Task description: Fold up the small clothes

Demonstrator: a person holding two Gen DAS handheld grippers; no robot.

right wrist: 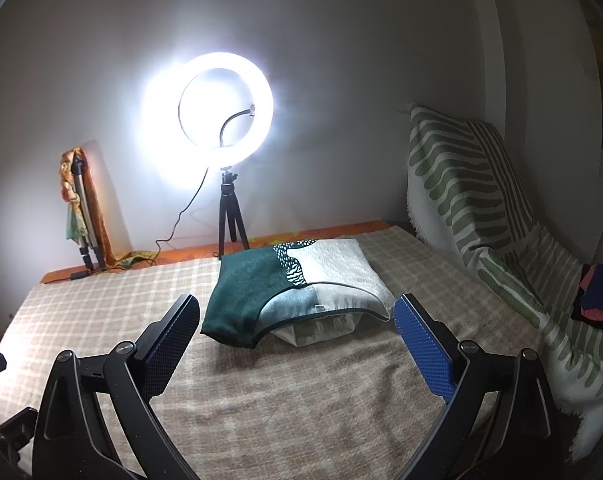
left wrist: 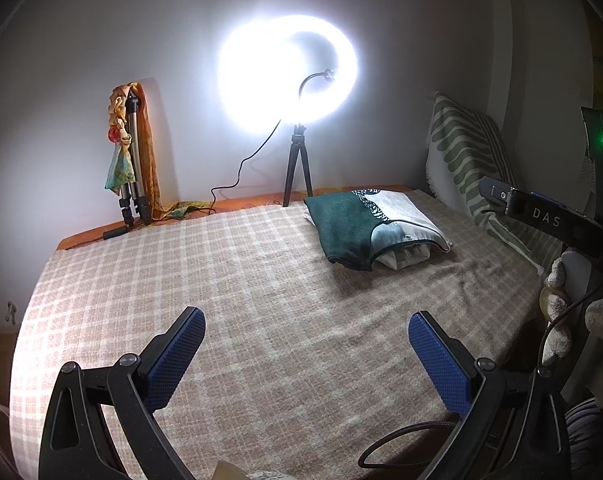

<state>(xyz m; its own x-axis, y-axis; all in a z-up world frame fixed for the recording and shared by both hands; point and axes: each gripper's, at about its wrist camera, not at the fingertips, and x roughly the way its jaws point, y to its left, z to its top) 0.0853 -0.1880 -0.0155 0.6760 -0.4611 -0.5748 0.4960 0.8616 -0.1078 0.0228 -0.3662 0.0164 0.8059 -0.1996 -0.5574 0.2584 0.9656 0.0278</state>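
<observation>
Green-and-white folded garment (right wrist: 297, 292) lies on the checked bed cover (right wrist: 261, 400), just beyond the wide-open, empty right tool (right wrist: 297, 336) and well beyond the equally spread, empty left tool (left wrist: 305, 344).

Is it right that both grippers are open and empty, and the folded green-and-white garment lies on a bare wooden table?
Not quite. The folded garment lies on a checked blanket, not a bare wooden table; the right wrist view shows it. The rest holds: the left gripper and right gripper are open and empty.
</observation>
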